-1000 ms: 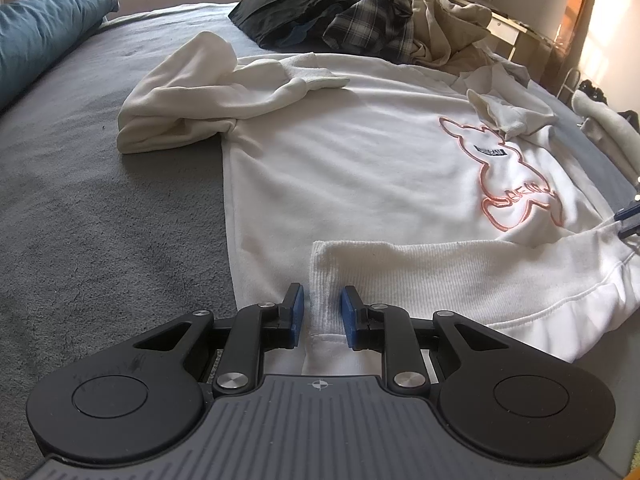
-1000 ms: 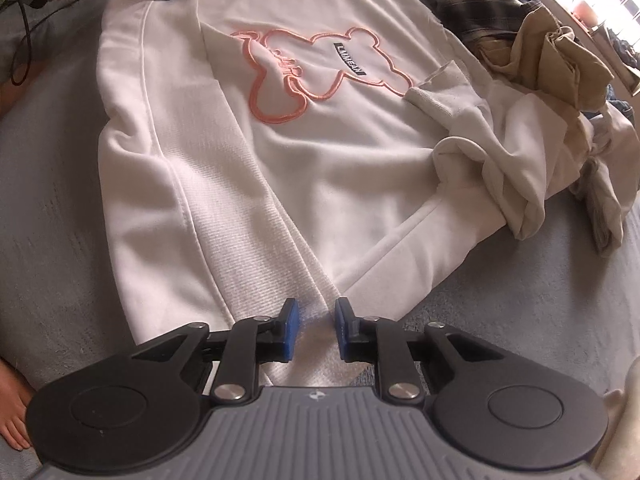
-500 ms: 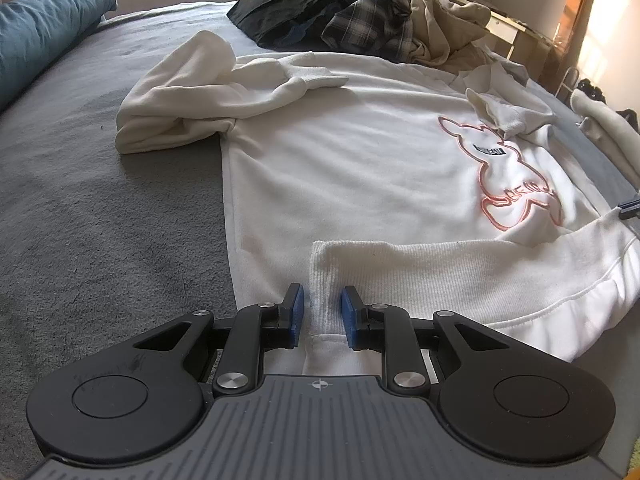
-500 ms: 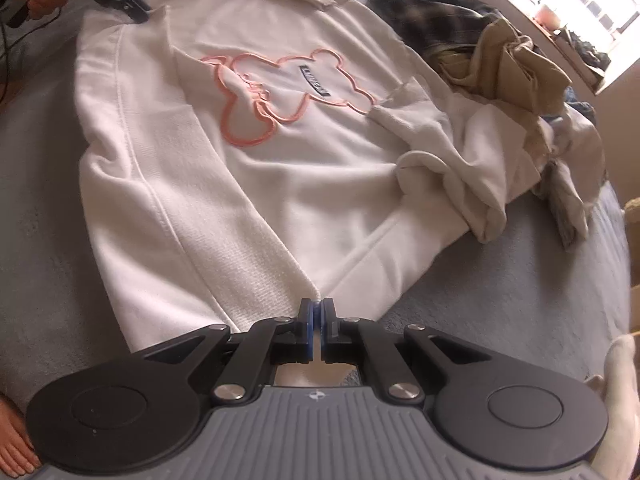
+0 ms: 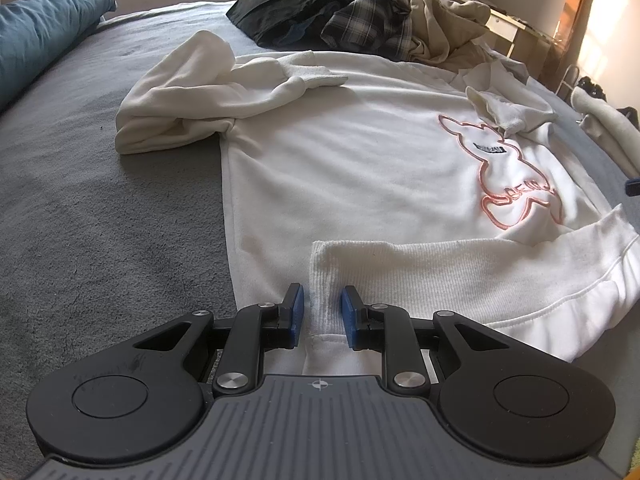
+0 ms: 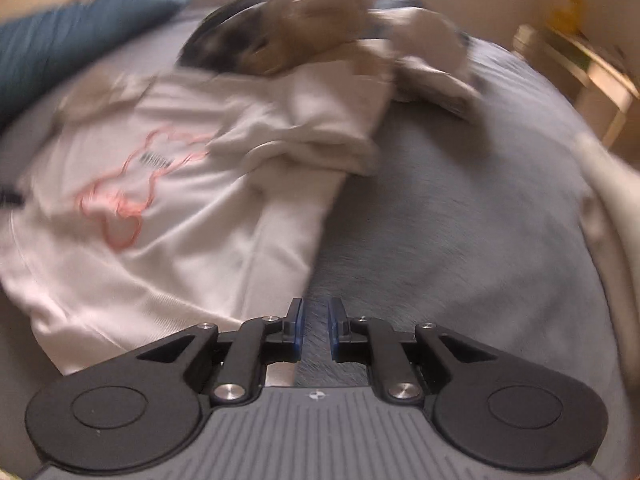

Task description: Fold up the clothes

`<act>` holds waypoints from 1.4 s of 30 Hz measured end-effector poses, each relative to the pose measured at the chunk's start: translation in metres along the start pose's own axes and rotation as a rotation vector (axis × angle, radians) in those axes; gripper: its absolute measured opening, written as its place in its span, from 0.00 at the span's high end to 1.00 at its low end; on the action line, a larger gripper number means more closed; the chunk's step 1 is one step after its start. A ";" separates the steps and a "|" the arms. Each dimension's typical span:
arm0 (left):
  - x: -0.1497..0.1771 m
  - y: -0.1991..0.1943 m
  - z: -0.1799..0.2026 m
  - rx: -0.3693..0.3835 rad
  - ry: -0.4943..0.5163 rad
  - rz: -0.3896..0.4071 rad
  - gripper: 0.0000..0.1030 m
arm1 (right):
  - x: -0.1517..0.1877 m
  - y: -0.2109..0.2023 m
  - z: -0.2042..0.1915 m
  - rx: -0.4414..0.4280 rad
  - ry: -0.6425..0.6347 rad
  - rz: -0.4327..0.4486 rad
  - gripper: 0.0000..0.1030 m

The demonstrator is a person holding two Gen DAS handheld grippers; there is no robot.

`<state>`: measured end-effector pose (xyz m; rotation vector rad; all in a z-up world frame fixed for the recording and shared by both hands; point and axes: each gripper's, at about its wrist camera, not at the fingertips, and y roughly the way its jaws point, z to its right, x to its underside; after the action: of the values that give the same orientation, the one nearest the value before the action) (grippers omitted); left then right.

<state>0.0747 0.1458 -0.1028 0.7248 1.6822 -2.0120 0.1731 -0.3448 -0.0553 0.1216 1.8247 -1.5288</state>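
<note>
Left wrist view shows my left gripper (image 5: 321, 311) with its jaws apart, straddling a ribbed fold of the white sweatshirt (image 5: 352, 168) at its near hem without pinching it. That sweatshirt lies spread on the grey bed (image 5: 92, 216), pink outline print (image 5: 508, 172) up, one sleeve (image 5: 192, 100) bunched toward the teal pillow (image 5: 40, 32). A pile of dark, plaid and tan clothes (image 5: 360, 20) sits beyond it. My right gripper (image 6: 316, 322) is narrowly parted and holds nothing; it hangs over bare blanket just beside the sweatshirt's edge, though that picture is badly smeared, so finer contact I cannot judge
</note>
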 end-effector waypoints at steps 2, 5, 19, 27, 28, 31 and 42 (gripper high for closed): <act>0.000 0.000 0.000 -0.001 0.001 0.000 0.79 | 0.006 -0.004 0.002 -0.040 0.019 -0.007 0.88; 0.000 0.000 0.001 -0.004 0.000 -0.001 0.79 | 0.013 0.001 -0.006 -0.096 0.001 -0.034 0.88; -0.007 -0.012 0.001 -0.006 0.046 -0.012 0.74 | 0.031 0.012 0.042 -0.157 0.468 -0.025 0.67; -0.016 0.003 -0.004 0.072 0.003 -0.012 0.74 | 0.030 0.025 0.030 -0.234 0.438 -0.060 0.67; -0.015 0.005 -0.001 0.068 0.023 -0.005 0.75 | 0.030 0.027 0.027 -0.233 0.426 -0.063 0.67; -0.013 0.005 0.004 0.050 0.080 0.018 0.89 | 0.030 0.030 0.022 -0.204 0.369 -0.059 0.76; -0.020 0.012 -0.009 0.076 -0.022 -0.023 0.75 | 0.033 0.038 0.042 -0.263 0.494 -0.072 0.74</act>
<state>0.0987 0.1522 -0.1004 0.7099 1.6166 -2.1019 0.1883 -0.3829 -0.1066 0.3342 2.4254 -1.3712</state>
